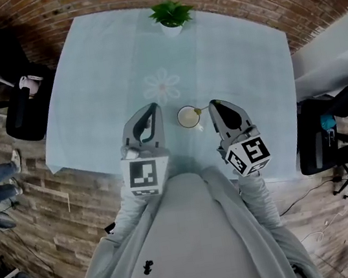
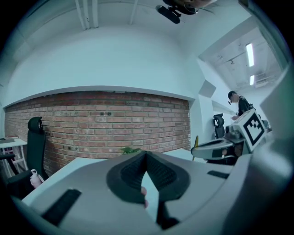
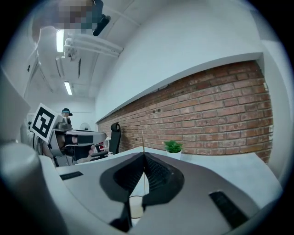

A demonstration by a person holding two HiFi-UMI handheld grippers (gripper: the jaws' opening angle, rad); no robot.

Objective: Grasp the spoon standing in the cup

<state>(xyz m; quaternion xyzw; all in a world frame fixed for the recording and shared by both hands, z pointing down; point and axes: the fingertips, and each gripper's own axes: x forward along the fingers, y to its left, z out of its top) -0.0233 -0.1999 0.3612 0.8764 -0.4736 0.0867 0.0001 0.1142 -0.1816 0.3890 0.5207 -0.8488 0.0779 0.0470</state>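
A small white cup stands on the pale blue tablecloth near the table's front edge. A thin gold spoon stands in it, its handle leaning right. My right gripper is shut on that handle. In the right gripper view the spoon runs up between the closed jaws and pokes out above the tips, with the cup below. My left gripper sits just left of the cup, shut and holding nothing. From there the spoon shows at the right.
A potted green plant stands at the table's far edge. A flower print marks the cloth beyond the cup. Black office chairs stand left and right of the table. A brick wall lies behind.
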